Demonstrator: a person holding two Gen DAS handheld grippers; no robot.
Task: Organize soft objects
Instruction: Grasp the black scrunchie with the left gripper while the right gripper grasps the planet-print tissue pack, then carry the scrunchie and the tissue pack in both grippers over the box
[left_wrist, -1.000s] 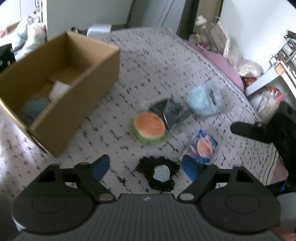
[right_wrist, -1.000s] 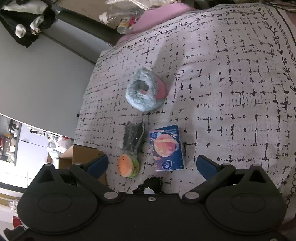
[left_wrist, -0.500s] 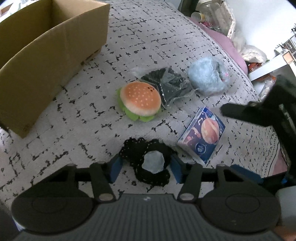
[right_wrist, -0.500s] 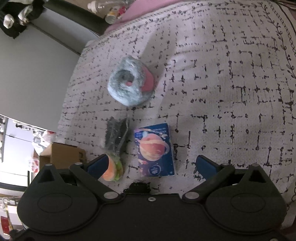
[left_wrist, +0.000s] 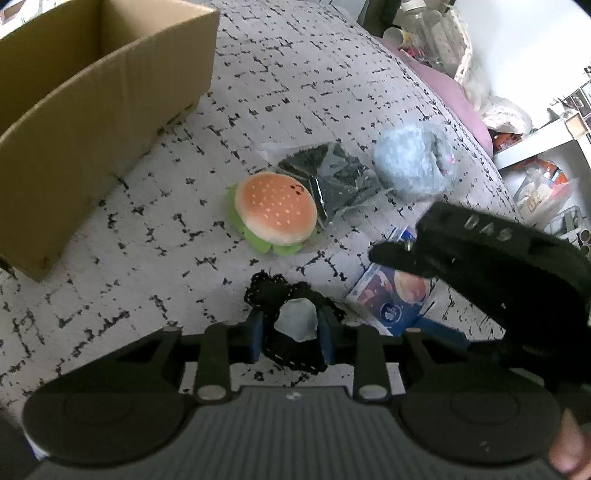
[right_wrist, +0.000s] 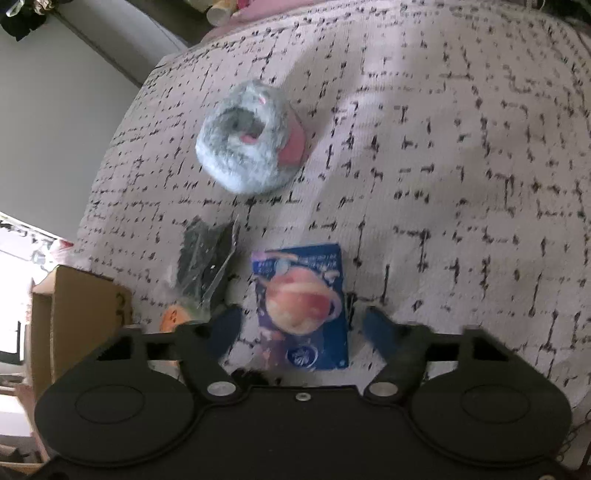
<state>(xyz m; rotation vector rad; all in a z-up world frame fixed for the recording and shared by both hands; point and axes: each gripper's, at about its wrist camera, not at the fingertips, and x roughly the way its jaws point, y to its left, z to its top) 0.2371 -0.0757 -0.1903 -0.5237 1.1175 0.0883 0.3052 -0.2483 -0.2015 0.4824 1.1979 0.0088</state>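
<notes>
On the patterned bedspread, my left gripper (left_wrist: 291, 332) is shut on a black lace-edged pad with a pale centre (left_wrist: 295, 321). A plush hamburger (left_wrist: 275, 212) lies just beyond it, beside a clear bag of dark fabric (left_wrist: 332, 177) and a fluffy blue-grey toy (left_wrist: 410, 166). My right gripper (right_wrist: 301, 332) is open, its fingers on either side of a blue planet-print packet (right_wrist: 303, 299). In the right wrist view the fluffy toy (right_wrist: 251, 147) lies farther off and the dark bag (right_wrist: 207, 254) to the left. An open cardboard box (left_wrist: 92, 96) stands at the left.
The right gripper's black body (left_wrist: 491, 266) crosses the left wrist view over the blue packet (left_wrist: 391, 299). A pink pillow (left_wrist: 454, 99) and cluttered bags and bottles (left_wrist: 436, 26) lie past the bed's far edge. The box corner (right_wrist: 74, 306) shows at left in the right wrist view.
My left gripper came down over the black lace pad and closed on it. My right gripper dropped toward the blue packet and its fingers narrowed around it.
</notes>
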